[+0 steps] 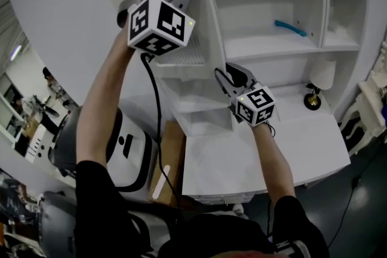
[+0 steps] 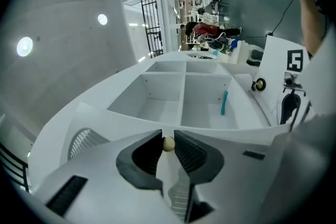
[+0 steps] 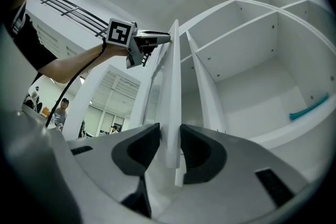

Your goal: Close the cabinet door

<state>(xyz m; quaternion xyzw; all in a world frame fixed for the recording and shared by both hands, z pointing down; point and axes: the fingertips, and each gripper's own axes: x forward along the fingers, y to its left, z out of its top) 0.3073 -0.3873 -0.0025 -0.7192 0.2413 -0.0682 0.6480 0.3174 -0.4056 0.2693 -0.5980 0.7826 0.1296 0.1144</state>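
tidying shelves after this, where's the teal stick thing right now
Head view, upper right: the teal stick lies on a shelf in the cabinet's wide middle compartment, above the right hand-held gripper.

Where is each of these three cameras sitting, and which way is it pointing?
Head view: on the person's head, looking steeply down at the white cabinet; left forearm and right forearm show.
Left gripper view: on the left gripper, looking along jaws shut on a small knob toward the open shelves; only its jaws show.
Right gripper view: on the right gripper, looking up along the door clamped in its jaws; the left forearm shows.
Shared: all three see the teal stick.
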